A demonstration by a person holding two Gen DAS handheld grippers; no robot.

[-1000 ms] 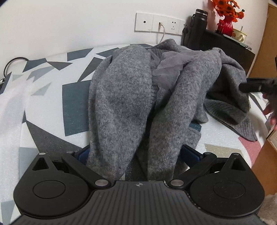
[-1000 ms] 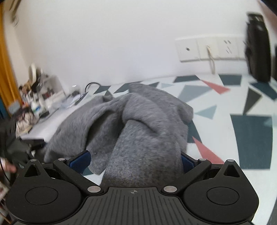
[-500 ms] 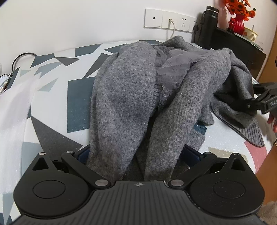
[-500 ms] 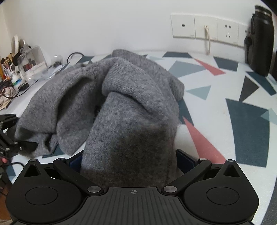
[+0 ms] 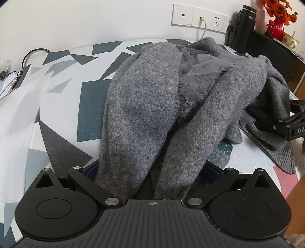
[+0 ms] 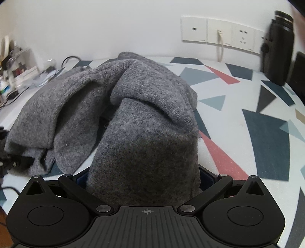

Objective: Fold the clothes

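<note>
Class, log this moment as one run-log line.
left gripper: shut on grey sweater | right gripper: shut on grey sweater | sweater bunched on patterned table, unfolded

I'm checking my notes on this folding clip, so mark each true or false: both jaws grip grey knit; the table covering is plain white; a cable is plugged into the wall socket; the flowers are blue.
1. Both grippers hold the grey sweater: true, left gripper and right gripper each clamp knit.
2. The table covering is plain white: false, it has coloured triangles.
3. A cable is plugged into the wall socket: true.
4. The flowers are blue: false, orange.
</note>
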